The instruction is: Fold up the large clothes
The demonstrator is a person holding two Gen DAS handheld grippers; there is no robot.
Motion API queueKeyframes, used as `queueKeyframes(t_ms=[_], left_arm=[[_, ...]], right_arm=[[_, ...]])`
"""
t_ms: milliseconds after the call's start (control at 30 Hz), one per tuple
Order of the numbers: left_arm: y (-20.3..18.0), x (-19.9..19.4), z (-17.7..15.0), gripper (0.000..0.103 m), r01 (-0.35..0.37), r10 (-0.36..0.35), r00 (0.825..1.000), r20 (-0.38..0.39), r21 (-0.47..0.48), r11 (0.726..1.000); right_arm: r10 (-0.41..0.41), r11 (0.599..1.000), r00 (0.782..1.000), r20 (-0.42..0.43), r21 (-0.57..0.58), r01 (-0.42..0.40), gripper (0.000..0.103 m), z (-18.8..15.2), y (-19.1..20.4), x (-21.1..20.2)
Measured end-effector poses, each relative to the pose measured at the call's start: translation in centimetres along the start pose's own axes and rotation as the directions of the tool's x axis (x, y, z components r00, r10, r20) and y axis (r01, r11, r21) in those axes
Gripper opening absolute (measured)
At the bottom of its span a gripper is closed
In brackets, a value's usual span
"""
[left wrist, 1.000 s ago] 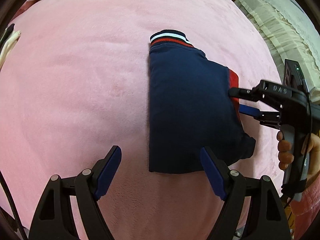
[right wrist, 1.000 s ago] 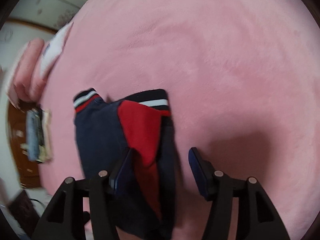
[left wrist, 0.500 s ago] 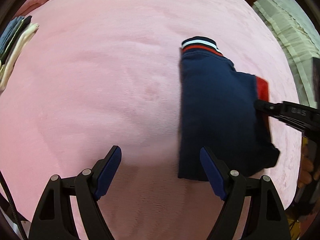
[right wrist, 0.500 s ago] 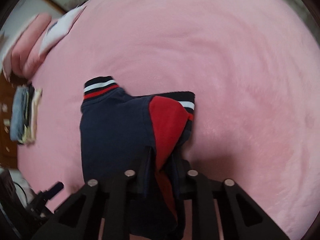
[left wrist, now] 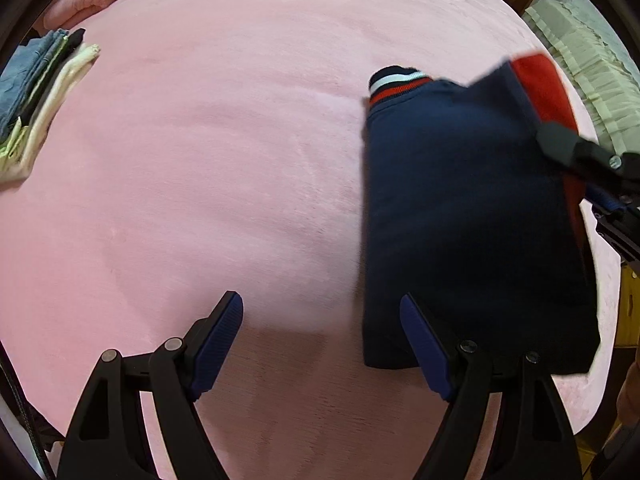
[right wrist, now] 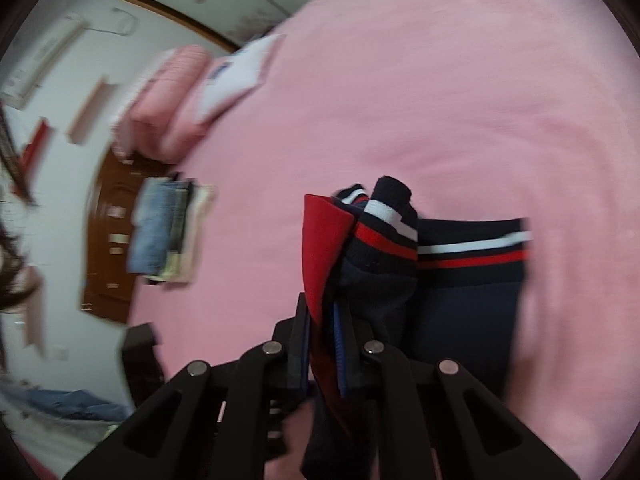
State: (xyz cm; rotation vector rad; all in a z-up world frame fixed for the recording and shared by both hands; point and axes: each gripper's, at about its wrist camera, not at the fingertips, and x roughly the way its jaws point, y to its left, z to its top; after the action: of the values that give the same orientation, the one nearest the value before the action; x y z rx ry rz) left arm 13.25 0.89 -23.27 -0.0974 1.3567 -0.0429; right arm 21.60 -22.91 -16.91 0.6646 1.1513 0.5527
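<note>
A folded navy garment (left wrist: pixel 460 220) with red panels and a striped red-white cuff lies on the pink bed (left wrist: pixel 200 160), right of centre in the left wrist view. My left gripper (left wrist: pixel 324 344) hangs open above the bed at the garment's near left corner, holding nothing. My right gripper (left wrist: pixel 560 144) comes in from the right onto the garment's red edge. In the right wrist view my right gripper (right wrist: pixel 324 320) is still closing its jaws, with the pads pressed on red and navy fabric of the garment (right wrist: pixel 460 300), whose gripped edge is lifted.
A stack of folded clothes (left wrist: pixel 36 92) sits at the bed's far left edge, also seen as the stack (right wrist: pixel 168 232). Pillows (right wrist: pixel 236 76) and a pink roll (right wrist: pixel 168 100) lie at the head. Cream lace fabric (left wrist: pixel 580 48) is off the right side.
The right gripper's jaws closed on the garment's red-and-navy edge and raised it off the bed. The left gripper shifted left, so the garment now sits further right in its view.
</note>
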Motion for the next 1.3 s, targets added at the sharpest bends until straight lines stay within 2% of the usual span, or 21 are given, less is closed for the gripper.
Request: queueKeyframes(t_ms=[67, 133, 167, 200, 300, 433, 567, 633, 700, 733, 767, 867, 933, 1000, 1033, 1067, 1133, 1200, 1300], left_arm=[[0.4, -0.1, 0.2, 0.079, -0.014, 0.014, 1.0, 0.006, -0.002, 1.0], [0.7, -0.1, 0.3, 0.079, -0.026, 0.026, 1.0, 0.005, -0.006, 1.0], [0.9, -0.1, 0.4, 0.079, -0.03, 0.03, 1.0, 0.007, -0.009, 0.999], [1.1, -0.2, 0.4, 0.079, -0.032, 0.032, 0.999, 0.01, -0.011, 0.999], [1.4, -0.4, 0.4, 0.079, -0.034, 0.034, 0.999, 0.02, -0.009, 0.999], [1.1, -0.2, 0.5, 0.079, -0.019, 0.019, 1.0, 0.018, -0.007, 1.0], [0.0, -0.6, 0.4, 0.079, 0.029, -0.03, 0.999, 0.033, 0.029, 0.999], [-0.7, -0.6, 0.6, 0.079, 0.028, -0.03, 0.999, 0.037, 0.054, 0.998], [-1.5, -0.7, 0.7, 0.079, 0.019, -0.022, 0.999, 0.044, 0.081, 0.997], [-1.7, -0.8, 0.8, 0.079, 0.02, -0.024, 0.999, 0.049, 0.087, 0.996], [-2.0, -0.9, 0.9, 0.079, 0.024, -0.028, 0.998, 0.053, 0.091, 0.996], [-2.2, -1.1, 1.0, 0.079, 0.041, -0.046, 0.997, 0.056, 0.088, 0.995], [-2.4, -1.1, 0.8, 0.079, 0.046, -0.051, 0.997, 0.05, 0.086, 0.995], [-2.2, -0.9, 0.9, 0.079, 0.043, -0.047, 0.998, 0.042, 0.086, 0.995], [-2.1, -0.8, 0.9, 0.079, 0.043, -0.046, 0.998, 0.037, 0.086, 0.995], [-2.1, -0.8, 0.8, 0.079, 0.042, -0.045, 0.998, 0.033, 0.084, 0.996], [-1.9, -0.7, 0.8, 0.079, 0.04, -0.043, 0.999, 0.028, 0.078, 0.996], [-1.8, -0.7, 0.7, 0.079, 0.039, -0.041, 0.999, 0.026, 0.071, 0.997], [-1.8, -0.7, 0.7, 0.079, 0.036, -0.038, 0.999, 0.029, 0.064, 0.997]], right_arm=[[0.092, 0.996, 0.996, 0.021, 0.017, -0.093, 0.008, -0.2, 0.0, 0.3], [0.087, 0.995, 0.995, 0.04, 0.042, -0.089, 0.008, -0.5, -0.6, 0.3], [0.055, 0.997, 0.997, 0.049, 0.058, -0.058, 0.008, -0.5, -1.3, 0.2], [-0.014, 0.997, 0.998, 0.058, 0.073, 0.01, 0.008, -0.4, -2.5, -0.2], [-0.181, 0.98, 0.983, 0.04, 0.09, 0.177, 0.008, -0.1, -5.3, -0.8], [-0.235, 0.963, 0.972, -0.024, 0.127, 0.236, 0.008, -0.3, -9.0, -0.7], [-0.282, 0.954, 0.959, -0.021, 0.096, 0.283, 0.008, -1.1, -9.7, -1.4], [-0.366, 0.929, 0.93, -0.012, 0.045, 0.366, 0.008, -1.4, -9.2, -1.3], [-0.468, 0.883, 0.884, 0.008, -0.044, 0.468, 0.008, -1.8, -7.7, -0.4], [-0.494, 0.866, 0.869, 0.028, -0.072, 0.494, 0.008, -2.0, -7.1, -0.3], [-0.497, 0.864, 0.867, 0.045, -0.074, 0.499, 0.008, -2.3, -6.7, -0.4], [-0.401, 0.916, 0.915, 0.046, 0.013, 0.401, 0.008, -2.1, -7.3, -1.2], [-0.35, 0.935, 0.936, 0.034, 0.079, 0.347, 0.009, -1.8, -8.3, -1.5], [-0.261, 0.952, 0.965, 0.017, 0.172, 0.255, 0.019, -1.5, -9.8, -1.8], [-0.224, 0.955, 0.974, 0.016, 0.201, 0.216, 0.032, -1.4, -10.3, -2.0], [-0.191, 0.958, 0.981, 0.017, 0.22, 0.183, 0.047, -1.2, -10.9, -2.0], [-0.187, 0.958, 0.982, 0.027, 0.226, 0.176, 0.058, -1.2, -11.0, -1.9], [-0.214, 0.956, 0.977, 0.026, 0.212, 0.204, 0.058, -0.8, -11.1, -1.2], [-0.204, 0.959, 0.979, 0.009, 0.205, 0.198, 0.058, -0.1, -10.6, 0.5]])
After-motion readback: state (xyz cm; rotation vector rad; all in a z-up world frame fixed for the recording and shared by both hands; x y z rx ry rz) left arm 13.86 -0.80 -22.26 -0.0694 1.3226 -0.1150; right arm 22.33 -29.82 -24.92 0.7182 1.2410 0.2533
